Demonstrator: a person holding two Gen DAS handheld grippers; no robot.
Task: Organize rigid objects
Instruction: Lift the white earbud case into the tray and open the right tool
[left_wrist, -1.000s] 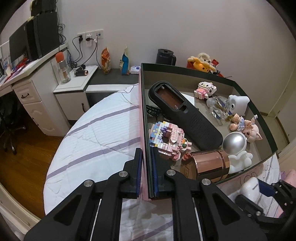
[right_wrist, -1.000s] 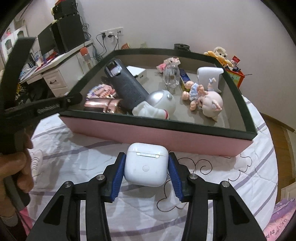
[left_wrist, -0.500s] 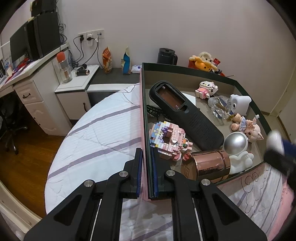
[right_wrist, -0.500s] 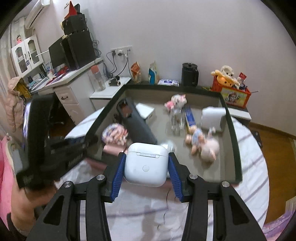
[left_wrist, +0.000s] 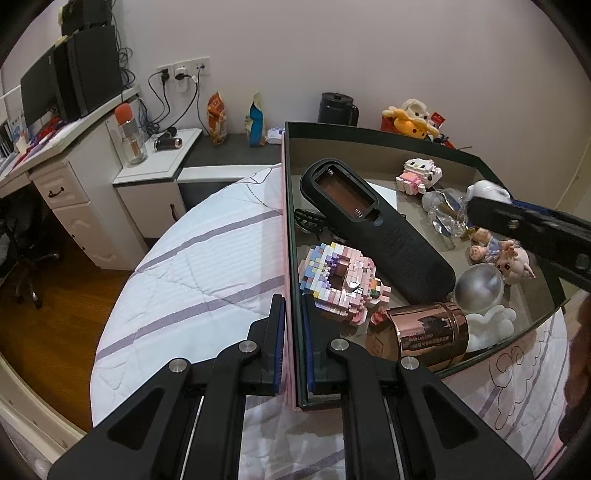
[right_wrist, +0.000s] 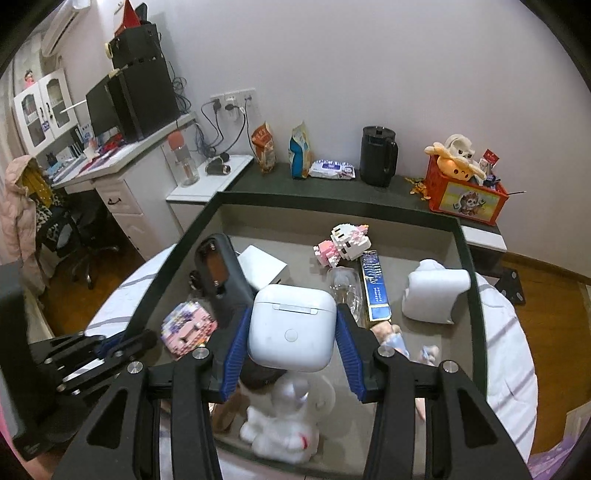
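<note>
Placing step: right claw grips white earbud case above box, left claw pinching its wall; next, lower into a free spot, judged

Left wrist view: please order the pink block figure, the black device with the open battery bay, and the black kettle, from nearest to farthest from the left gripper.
From the left gripper, clamped on the box wall:
1. Pink block figure, just inside the box, right of the fingers.
2. Black device, lying diagonally mid-box.
3. Black kettle, outside the box, by the back wall.
</note>
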